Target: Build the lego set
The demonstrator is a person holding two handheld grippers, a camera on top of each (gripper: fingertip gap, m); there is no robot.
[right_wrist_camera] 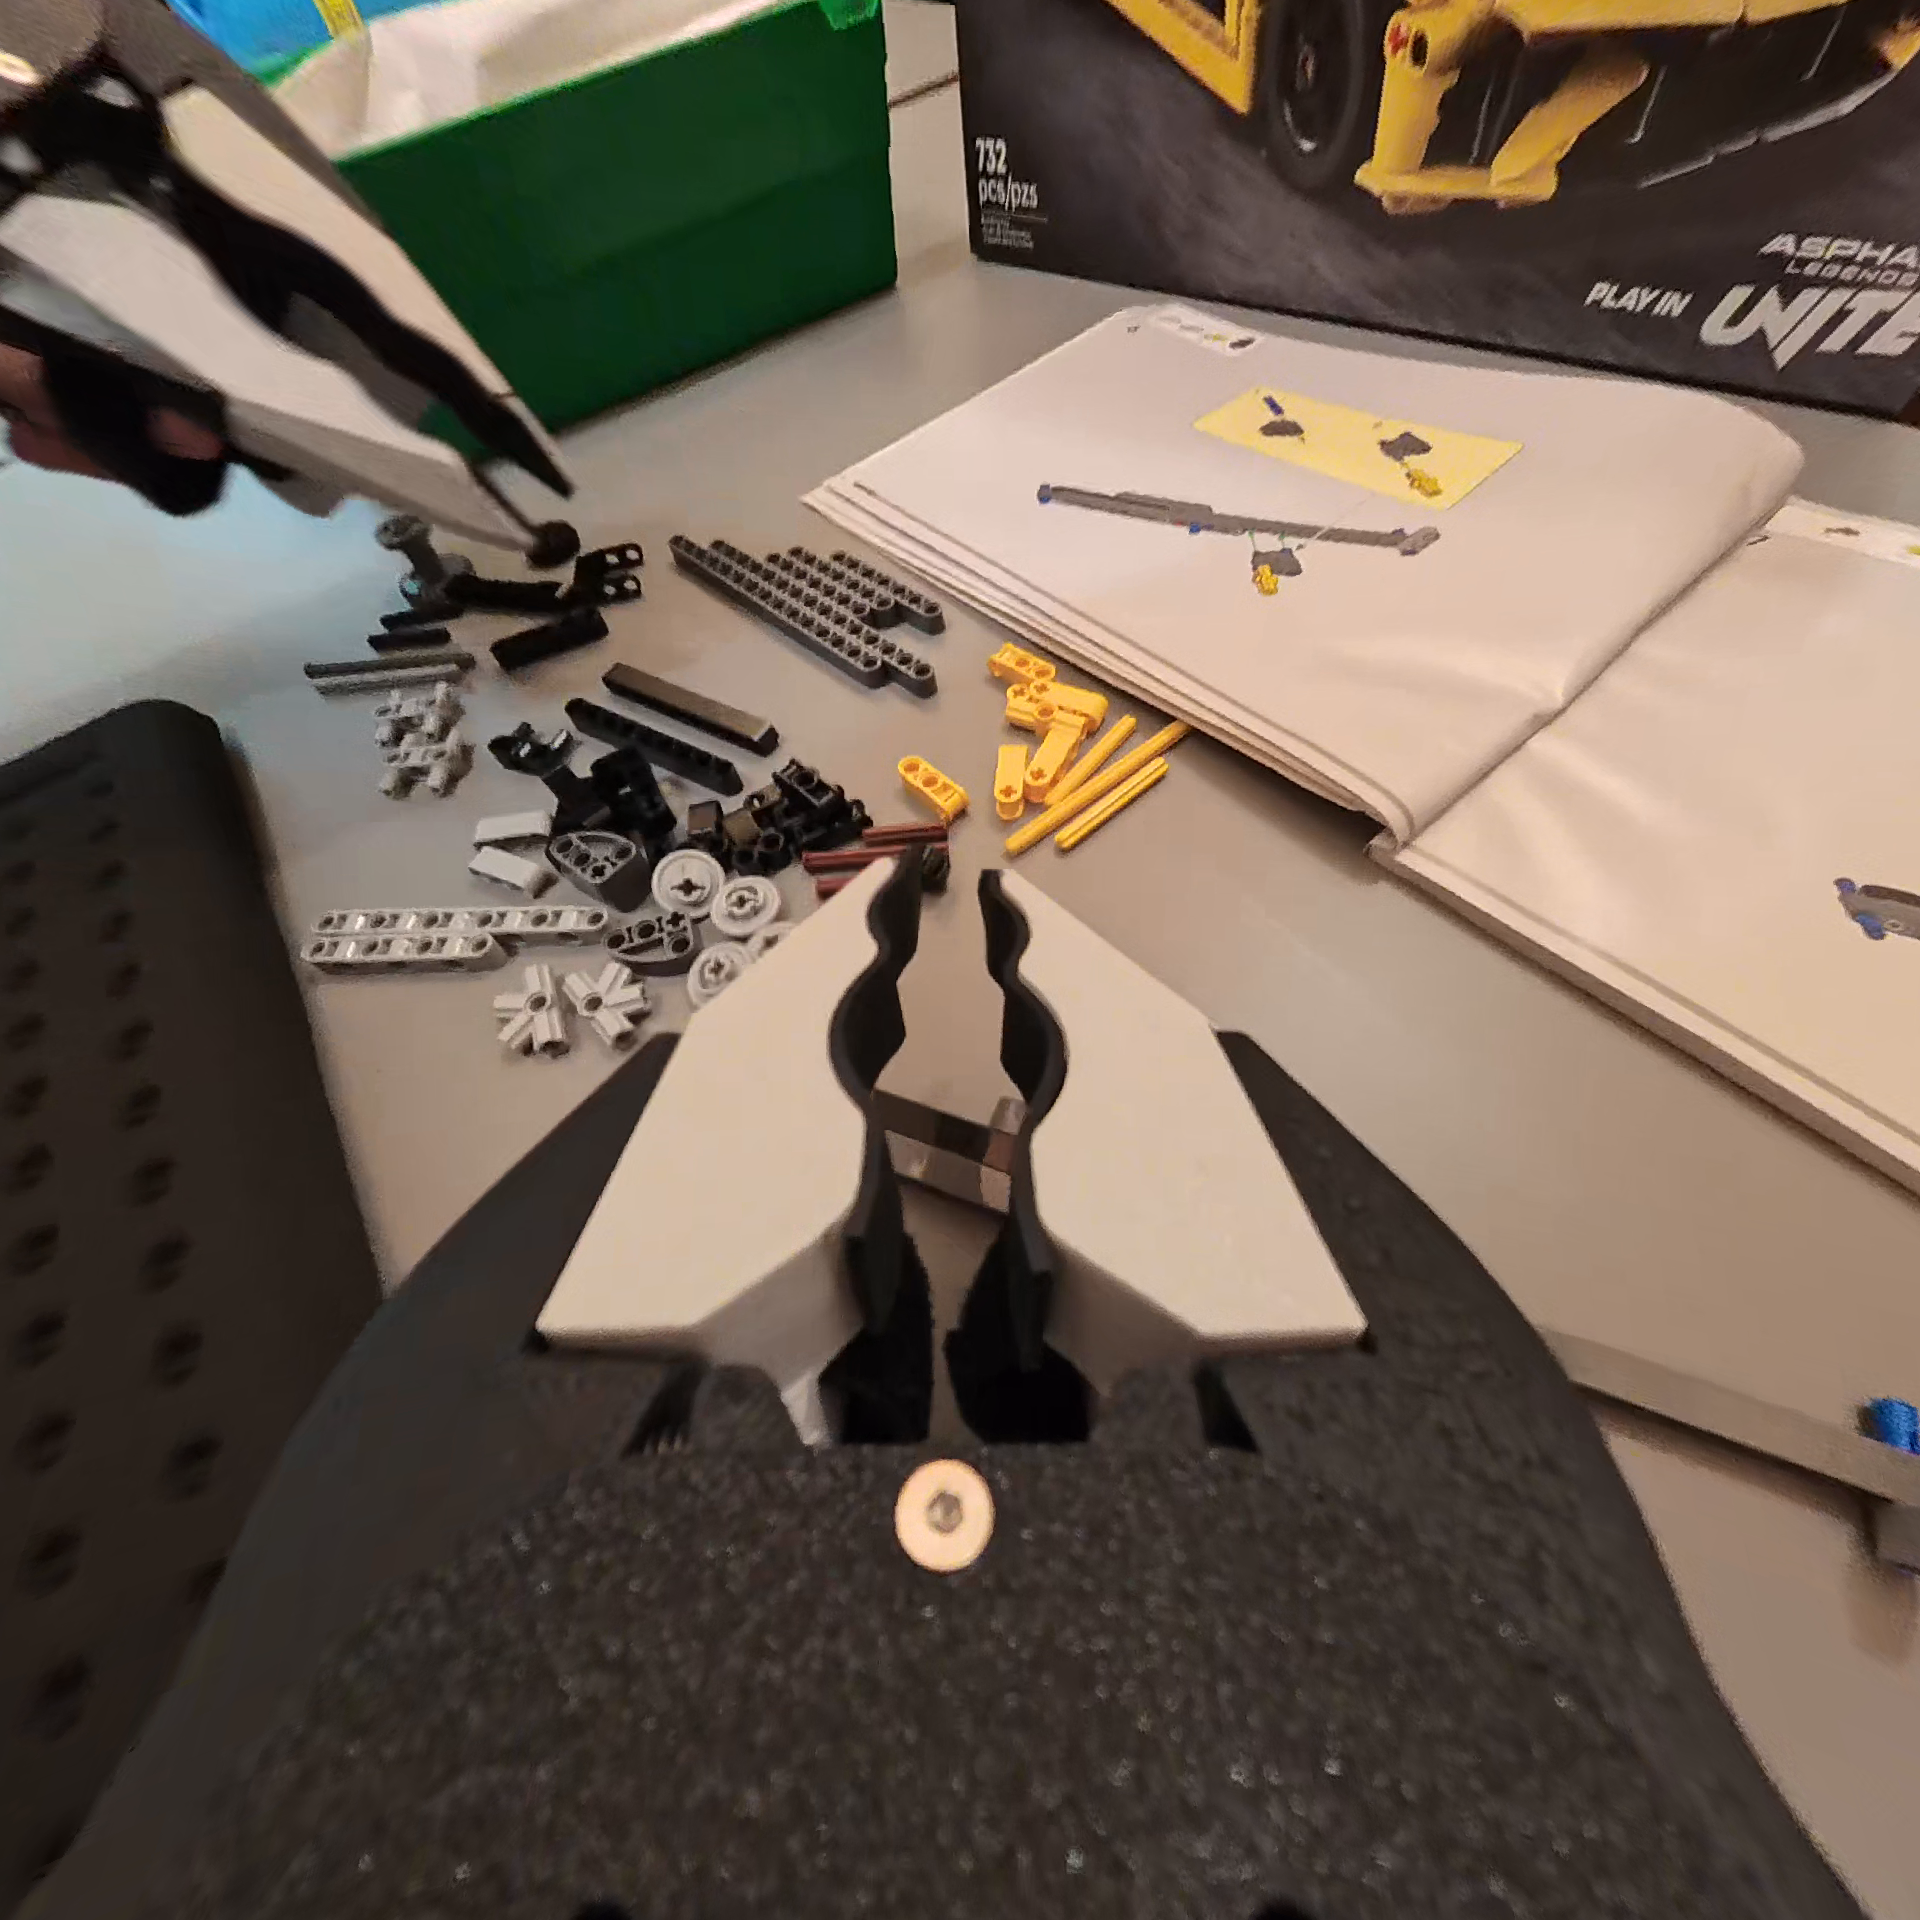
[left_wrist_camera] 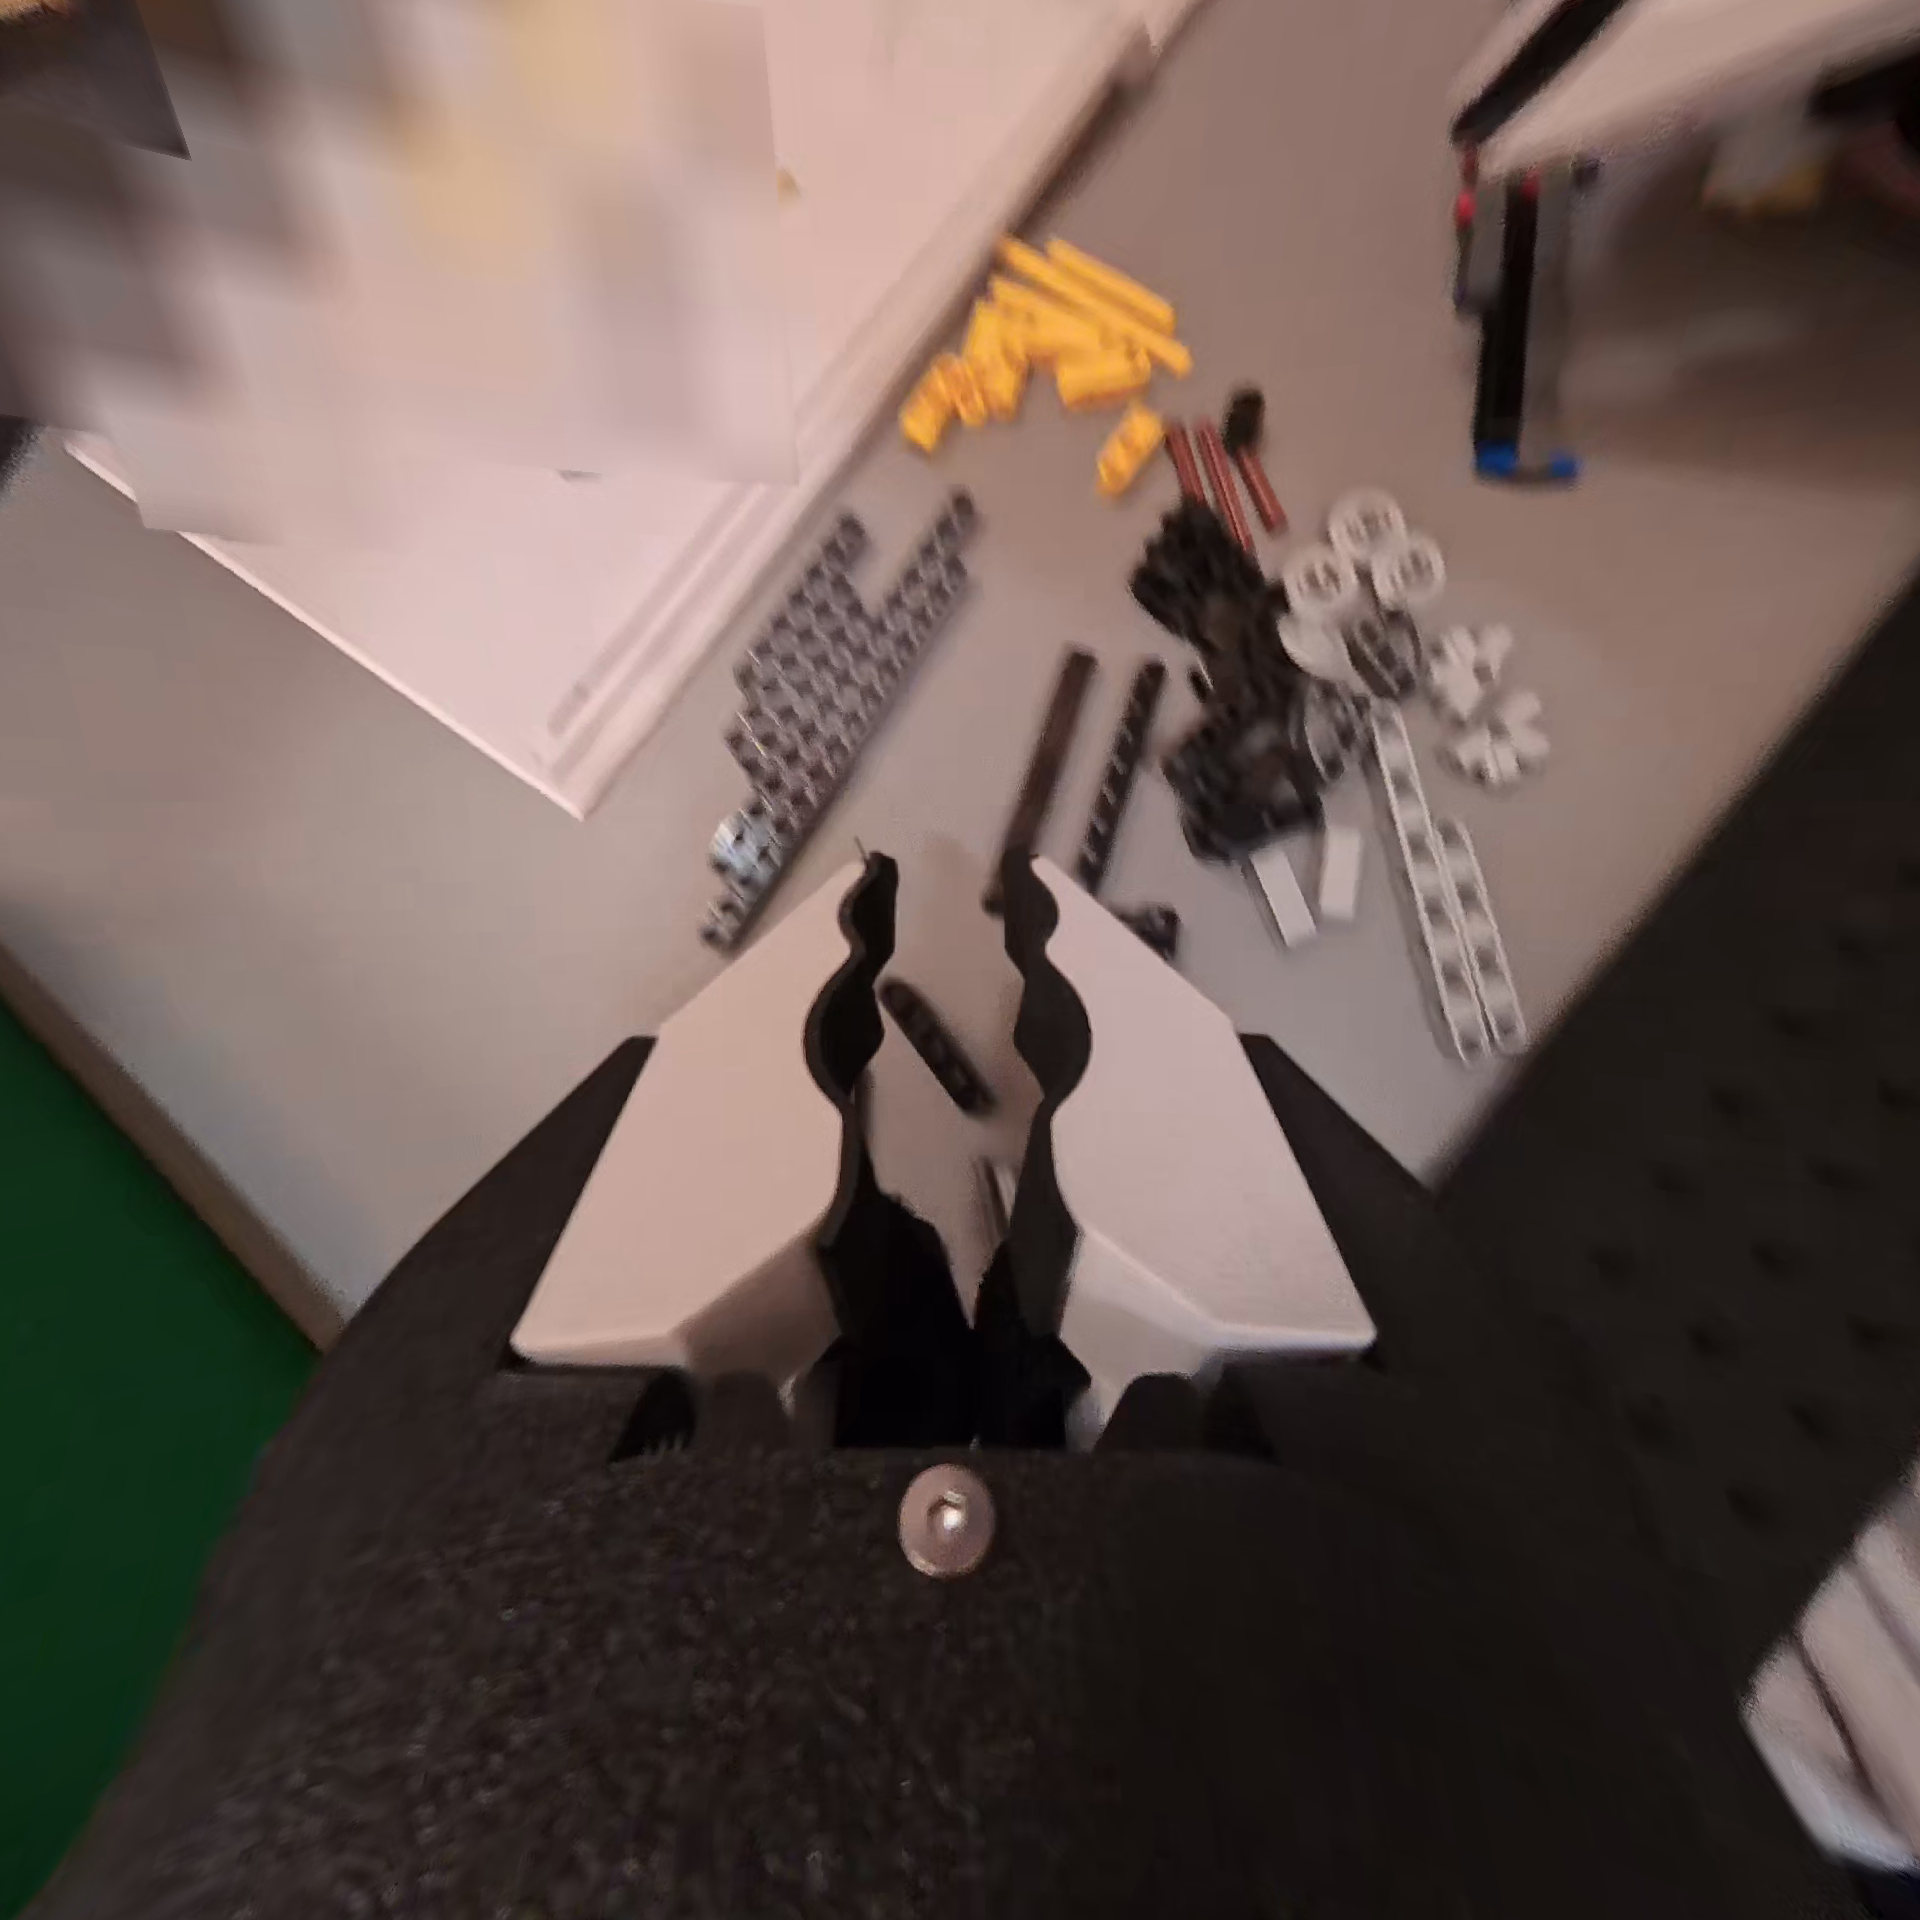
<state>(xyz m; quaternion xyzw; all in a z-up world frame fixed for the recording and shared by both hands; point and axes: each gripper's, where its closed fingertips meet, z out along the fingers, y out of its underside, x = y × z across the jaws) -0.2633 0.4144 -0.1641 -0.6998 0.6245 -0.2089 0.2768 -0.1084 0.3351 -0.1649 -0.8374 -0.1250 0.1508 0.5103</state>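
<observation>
The grey bench (right_wrist_camera: 1299,1039) carries everything. The set's box (right_wrist_camera: 1455,156) stands along its far edge, with a green bin (right_wrist_camera: 623,208) at the far left corner. The open instruction booklet (right_wrist_camera: 1247,623) lies in front of the box, towards the right edge.

The right gripper (right_wrist_camera: 948,883) sits low over the near middle of the bench. Its jaws are clamped on the long grey beam (right_wrist_camera: 951,1143), which crosses between the pads at right angles to the fingers. The beam's long axis runs out to the right, where a blue pin (right_wrist_camera: 1891,1423) shows near the end.

The left gripper (left_wrist_camera: 951,873) hangs over the far left of the loose parts, well apart from that beam. Its tips show a narrow gap, and a small black piece (right_wrist_camera: 553,540) sits right at them, but whether they grip it I cannot tell.

Between the two grippers lie the dark grey beams (right_wrist_camera: 821,613), black connectors (right_wrist_camera: 665,790) and yellow parts (right_wrist_camera: 1049,748) near the booklet's edge.

The next move likely turns on this: anything the left gripper brings must travel rightward and nearer — meeting the beam from the side, square to its length.
</observation>
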